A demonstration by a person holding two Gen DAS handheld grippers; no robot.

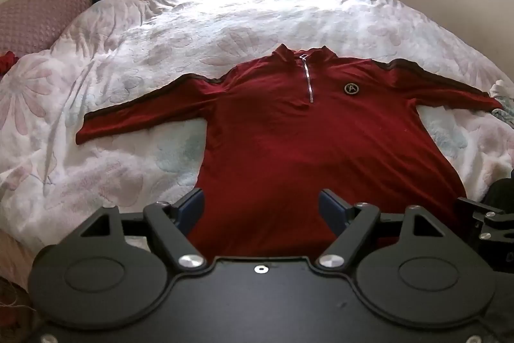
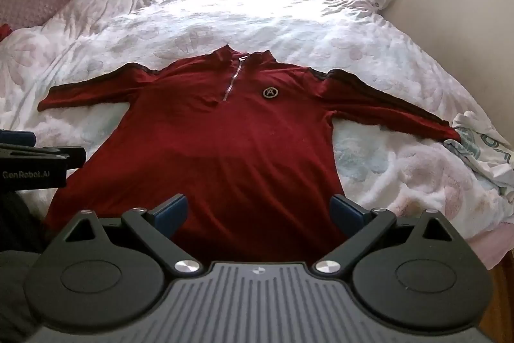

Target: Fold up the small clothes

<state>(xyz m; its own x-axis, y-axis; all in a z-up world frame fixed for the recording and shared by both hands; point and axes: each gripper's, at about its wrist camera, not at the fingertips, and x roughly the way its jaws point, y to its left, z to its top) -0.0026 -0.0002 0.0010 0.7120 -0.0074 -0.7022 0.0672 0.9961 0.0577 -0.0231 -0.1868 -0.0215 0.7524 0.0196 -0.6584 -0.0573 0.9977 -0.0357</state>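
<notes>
My left gripper [image 1: 261, 204] has its blue pads spread wide with nothing between them, poised over the hem area of the red shirt [image 1: 289, 143]. My right gripper [image 2: 259, 211] stands likewise parted and empty, near the hem's other side. I cannot tell whether either touches the cloth.

The shirt lies face up and flat on the floral quilt [image 1: 128, 60], collar away from me, both sleeves stretched outward, zip [image 1: 307, 79] closed. Folding, in my judgement, has not begun.

Risks noted: the quilt is soft and puckered, so a pinch may catch bedding along with shirt. The right sleeve end lies against a loose white printed cloth [image 2: 482, 156], which could be dragged along. Uneven lifting would skew the fold.
</notes>
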